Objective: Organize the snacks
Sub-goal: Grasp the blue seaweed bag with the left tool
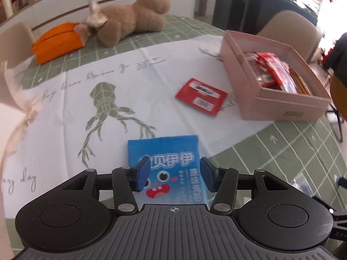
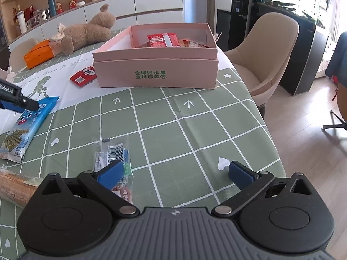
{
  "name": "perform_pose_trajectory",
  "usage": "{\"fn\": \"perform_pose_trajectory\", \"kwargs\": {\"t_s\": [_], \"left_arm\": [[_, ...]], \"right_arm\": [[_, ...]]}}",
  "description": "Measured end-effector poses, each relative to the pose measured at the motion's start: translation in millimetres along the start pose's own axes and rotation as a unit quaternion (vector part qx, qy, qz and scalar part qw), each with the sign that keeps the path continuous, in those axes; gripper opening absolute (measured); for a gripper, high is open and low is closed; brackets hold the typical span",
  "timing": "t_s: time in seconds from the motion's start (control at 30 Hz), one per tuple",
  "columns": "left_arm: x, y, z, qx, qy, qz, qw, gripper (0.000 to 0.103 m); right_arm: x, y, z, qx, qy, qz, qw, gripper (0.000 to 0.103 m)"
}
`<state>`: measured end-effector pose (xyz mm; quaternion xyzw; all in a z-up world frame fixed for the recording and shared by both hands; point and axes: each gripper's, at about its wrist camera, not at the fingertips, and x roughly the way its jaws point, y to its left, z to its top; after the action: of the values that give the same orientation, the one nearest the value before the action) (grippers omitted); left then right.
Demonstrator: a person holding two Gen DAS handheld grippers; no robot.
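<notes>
A blue snack packet (image 1: 164, 151) with a cartoon face lies flat on the tablecloth. My left gripper (image 1: 174, 169) hovers over its near half, open, its blue pads apart and not pressing it. In the right wrist view one left finger (image 2: 19, 104) pokes in above that blue packet (image 2: 30, 121). A red packet (image 1: 200, 96) lies beside the pink box (image 1: 279, 106), which holds several red snacks (image 1: 273, 69). My right gripper (image 2: 175, 171) is open wide just above the table; its left pad overlaps a clear barcoded packet (image 2: 112, 151). Nothing sits between its jaws.
A tan-wrapped snack (image 2: 13, 188) lies at the near left. A plush bear (image 2: 86, 34) and an orange pouch (image 2: 39, 53) sit at the far side. The table's right edge drops to the floor beside a beige chair (image 2: 266, 49).
</notes>
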<state>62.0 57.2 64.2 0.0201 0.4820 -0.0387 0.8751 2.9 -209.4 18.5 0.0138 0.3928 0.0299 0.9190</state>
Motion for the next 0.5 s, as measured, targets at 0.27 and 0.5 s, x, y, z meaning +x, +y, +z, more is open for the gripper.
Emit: {"fn": "perform_pose_trajectory", "kwargs": {"t_s": [0.27,0.5], "left_arm": [[17.1,-22.9,-8.1,0.055,0.038,-0.004,0.9978,0.075],[11.2,-5.3,-7.7,0.031,0.011,0.041,0.9986,0.073]], "right_arm": [[-1.1,1.5,-6.5,0.001,-0.024,-0.004,1.000,0.103],[-1.1,1.1,-7.1,0.002,-0.026,-0.005,1.000,0.103]]}}
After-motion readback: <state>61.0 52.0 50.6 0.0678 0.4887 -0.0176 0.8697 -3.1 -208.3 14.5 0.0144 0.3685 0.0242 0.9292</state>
